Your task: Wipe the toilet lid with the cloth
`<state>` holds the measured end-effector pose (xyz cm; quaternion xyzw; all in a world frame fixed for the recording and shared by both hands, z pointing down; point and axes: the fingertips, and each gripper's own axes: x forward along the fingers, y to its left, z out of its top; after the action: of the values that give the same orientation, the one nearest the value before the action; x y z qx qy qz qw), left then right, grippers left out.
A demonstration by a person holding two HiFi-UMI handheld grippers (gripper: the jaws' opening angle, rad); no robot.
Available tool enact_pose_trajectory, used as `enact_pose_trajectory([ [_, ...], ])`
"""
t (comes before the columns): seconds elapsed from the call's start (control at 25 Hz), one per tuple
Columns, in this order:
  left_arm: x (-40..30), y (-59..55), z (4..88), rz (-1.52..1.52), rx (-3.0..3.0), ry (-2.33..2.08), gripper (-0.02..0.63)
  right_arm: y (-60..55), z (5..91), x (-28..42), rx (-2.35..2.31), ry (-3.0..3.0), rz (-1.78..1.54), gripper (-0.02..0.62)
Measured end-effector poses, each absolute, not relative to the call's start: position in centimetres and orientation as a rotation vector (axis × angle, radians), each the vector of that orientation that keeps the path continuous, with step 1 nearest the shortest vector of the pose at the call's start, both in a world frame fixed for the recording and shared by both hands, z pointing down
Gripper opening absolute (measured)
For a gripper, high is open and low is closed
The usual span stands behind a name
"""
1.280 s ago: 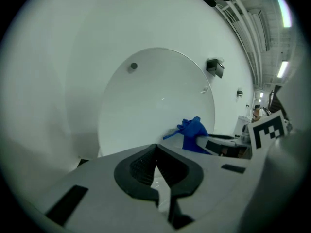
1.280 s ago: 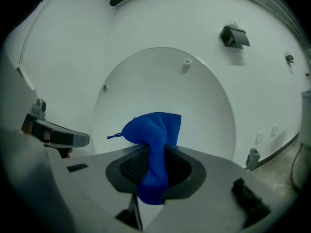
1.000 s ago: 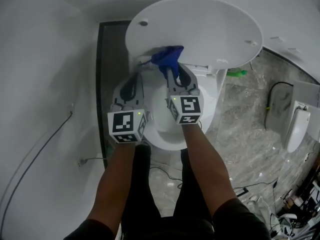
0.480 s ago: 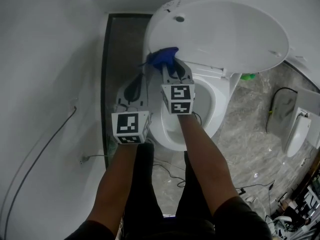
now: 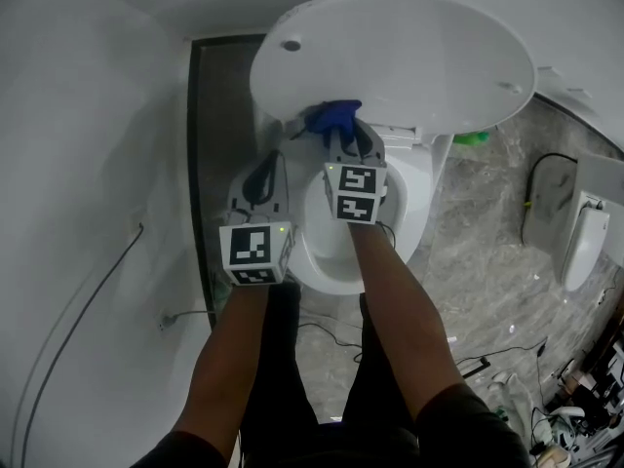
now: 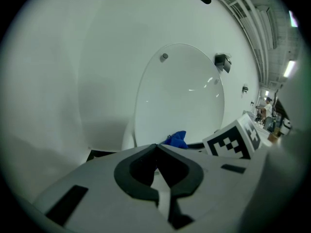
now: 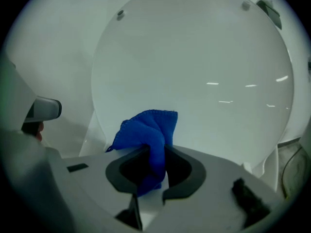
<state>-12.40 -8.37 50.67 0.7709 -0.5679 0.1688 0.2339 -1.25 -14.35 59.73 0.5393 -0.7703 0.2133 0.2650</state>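
Note:
The white toilet lid (image 5: 409, 61) stands raised above the open bowl (image 5: 336, 232). My right gripper (image 5: 341, 130) is shut on a bunched blue cloth (image 5: 333, 117), which sits against the lid's lower edge near the hinge. In the right gripper view the blue cloth (image 7: 148, 135) bulges out from between the jaws in front of the toilet lid (image 7: 204, 76). My left gripper (image 5: 265, 164) hangs shut and empty to the left of the bowl; its view shows the toilet lid (image 6: 180, 96) and the blue cloth (image 6: 176, 140) beyond its closed tips.
A white wall (image 5: 88, 164) curves close on the left, with a dark floor strip (image 5: 219, 115) beside the toilet. Cables (image 5: 97, 281) trail over the floor. A green object (image 5: 470, 139) lies right of the toilet, and a white fixture (image 5: 580, 232) stands at far right.
Both grippers have sunk a little, the right one with the cloth dropping lower along the lid's bottom edge. The head view has swung from side to side.

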Motion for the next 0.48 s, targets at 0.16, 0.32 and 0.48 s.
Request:
enact_pose_trajectory([
  [0.16, -10.5, -8.4, 50.7, 0.479, 2.122, -1.529, 0.011, -14.3, 59.8, 2.1, 1.509, -2.053, 0.596, 0.078],
  [0.32, -8.2, -8.6, 50.8, 0.499, 2.148, -1.489, 0.011, -14.2, 60.0, 6.3, 1.561, -1.991, 0.603, 0.078],
  [0.48, -6.2, -8.5, 50.5, 0.482, 2.155, -1.450, 0.011, -13.8, 60.5, 10.9, 1.621, -1.918, 0.591, 0.078],
])
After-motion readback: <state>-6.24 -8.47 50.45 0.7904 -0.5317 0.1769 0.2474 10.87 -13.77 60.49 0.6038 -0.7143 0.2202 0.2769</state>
